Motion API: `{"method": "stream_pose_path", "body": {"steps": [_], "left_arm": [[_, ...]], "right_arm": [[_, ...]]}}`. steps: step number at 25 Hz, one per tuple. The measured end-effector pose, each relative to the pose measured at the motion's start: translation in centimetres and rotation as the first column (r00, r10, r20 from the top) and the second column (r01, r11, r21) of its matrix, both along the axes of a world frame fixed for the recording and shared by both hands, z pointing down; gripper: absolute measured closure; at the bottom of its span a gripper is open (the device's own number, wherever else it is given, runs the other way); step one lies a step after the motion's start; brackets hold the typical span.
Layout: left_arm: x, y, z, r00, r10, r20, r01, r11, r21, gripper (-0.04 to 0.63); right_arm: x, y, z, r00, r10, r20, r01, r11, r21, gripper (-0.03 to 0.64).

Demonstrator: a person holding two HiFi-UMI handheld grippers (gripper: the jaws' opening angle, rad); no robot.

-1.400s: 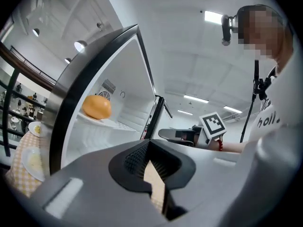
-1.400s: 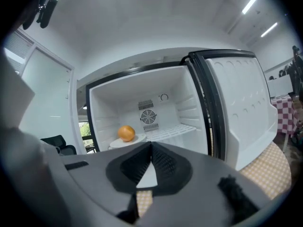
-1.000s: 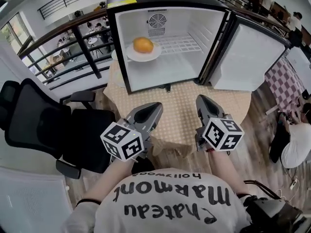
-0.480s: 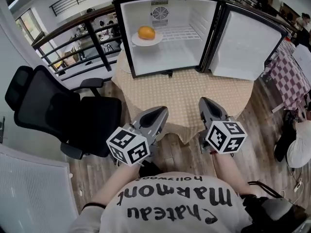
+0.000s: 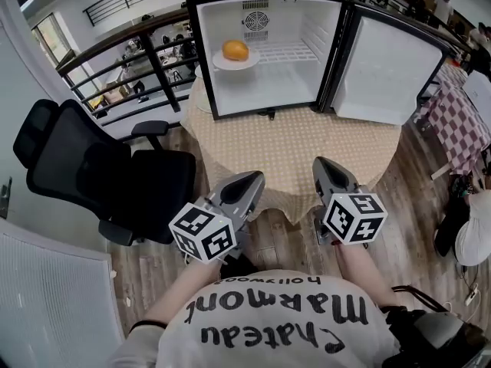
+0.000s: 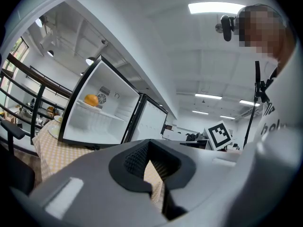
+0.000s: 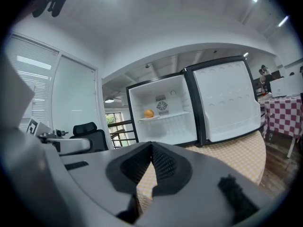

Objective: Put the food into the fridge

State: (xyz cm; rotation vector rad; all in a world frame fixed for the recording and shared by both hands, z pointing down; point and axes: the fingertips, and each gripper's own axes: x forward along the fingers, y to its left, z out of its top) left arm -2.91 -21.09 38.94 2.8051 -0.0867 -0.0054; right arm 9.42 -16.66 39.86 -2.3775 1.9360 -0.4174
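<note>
The left claw (image 5: 247, 181) and the right claw (image 5: 325, 165) were both clenched and empty, at the table (image 5: 307, 148) edge. The orange (image 5: 235, 50) lay on a plate (image 5: 227, 65) inside the fridge (image 5: 295, 83). The food seemed placed, and probably only the open door (image 5: 383, 71) remained to be closed.

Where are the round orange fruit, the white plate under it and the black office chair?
round orange fruit (image 5: 235, 50), head view, its middle
white plate (image 5: 222, 63), head view, front rim
black office chair (image 5: 73, 163), head view, backrest

Left hand-held gripper (image 5: 248, 178) and right hand-held gripper (image 5: 323, 164) point forward, jaws closed, empty.
</note>
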Motion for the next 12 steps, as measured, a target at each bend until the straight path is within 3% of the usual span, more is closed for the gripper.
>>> {"method": "stream_pose_path", "body": {"steps": [12], "left_arm": [[-0.09,0.1,-0.13,1.0,-0.004,0.006,0.004,1.0,0.011,0.592]], "right_arm": [[-0.1,-0.06,-0.06,1.0,-0.007,-0.01,0.007,1.0,-0.012,0.601]]}}
